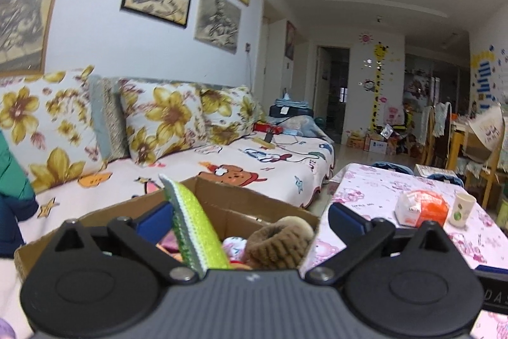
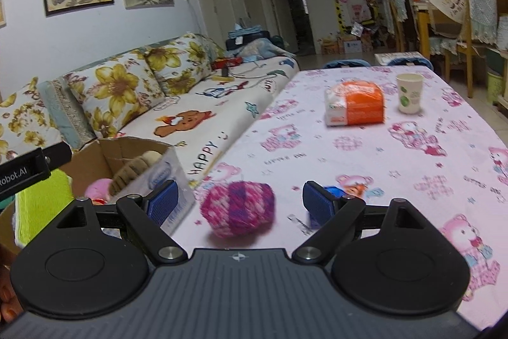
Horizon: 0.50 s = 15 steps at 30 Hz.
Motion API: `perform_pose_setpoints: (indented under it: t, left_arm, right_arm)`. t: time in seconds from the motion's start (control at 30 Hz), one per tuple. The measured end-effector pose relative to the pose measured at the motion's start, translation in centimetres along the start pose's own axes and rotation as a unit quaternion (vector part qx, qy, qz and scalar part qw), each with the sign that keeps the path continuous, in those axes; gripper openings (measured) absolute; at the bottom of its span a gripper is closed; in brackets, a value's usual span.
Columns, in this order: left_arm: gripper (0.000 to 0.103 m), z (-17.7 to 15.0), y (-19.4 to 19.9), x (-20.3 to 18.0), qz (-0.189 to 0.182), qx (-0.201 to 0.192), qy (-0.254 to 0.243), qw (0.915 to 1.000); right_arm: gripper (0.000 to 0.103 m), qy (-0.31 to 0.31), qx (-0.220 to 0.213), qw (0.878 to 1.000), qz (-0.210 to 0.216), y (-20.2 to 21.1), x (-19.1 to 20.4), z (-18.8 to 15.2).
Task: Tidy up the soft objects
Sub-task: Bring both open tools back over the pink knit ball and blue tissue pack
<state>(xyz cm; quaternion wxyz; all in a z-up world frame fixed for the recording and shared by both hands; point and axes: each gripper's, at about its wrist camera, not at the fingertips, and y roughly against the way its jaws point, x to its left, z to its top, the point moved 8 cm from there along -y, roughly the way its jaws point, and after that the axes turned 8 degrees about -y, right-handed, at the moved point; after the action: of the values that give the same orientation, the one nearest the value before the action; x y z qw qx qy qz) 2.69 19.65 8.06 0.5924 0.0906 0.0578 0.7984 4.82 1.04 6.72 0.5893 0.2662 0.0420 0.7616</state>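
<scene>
Your left gripper point(image 1: 250, 220) hangs over the open brown cardboard box point(image 1: 254, 202), its jaws spread wide and pressing on nothing. A lime-green knitted strip with a white edge point(image 1: 193, 224) stands tilted just inside its left blue pad point(image 1: 155, 220), though you cannot tell whether the two touch. Deeper in the box lie a brown ribbed plush piece point(image 1: 279, 243) and a small pink-and-white soft item point(image 1: 235, 245).

Your right gripper point(image 2: 241, 200) is released too. The pink-and-purple ball of yarn point(image 2: 238, 207) sits on the desk point(image 2: 412, 154), covered in a pink bear-print cloth, between the two blue pads and clear of both. The box stands at the desk's left edge, beside the sofa point(image 2: 190, 113). Farther back on the desk rest an orange-and-white packet point(image 2: 355, 105) and a white paper cup point(image 2: 409, 92).
</scene>
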Motion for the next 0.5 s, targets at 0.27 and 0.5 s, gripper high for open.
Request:
perform_pose_setpoints:
  t: [0.27, 0.5]
  left_arm:
    - [0.102, -0.3, 0.0, -2.8, -0.028, 0.006, -0.025, 0.9993]
    - [0.102, -0.8, -0.2, -4.7, -0.04, 0.009, -0.047, 0.9981]
  right_arm:
    - [0.103, -0.014, 0.0, 1.0, -0.022, 0.2, -0.7, -0.2]
    - [0.103, -0.008, -0.016, 0.999, -0.034, 0.1, -0.6, -0.2]
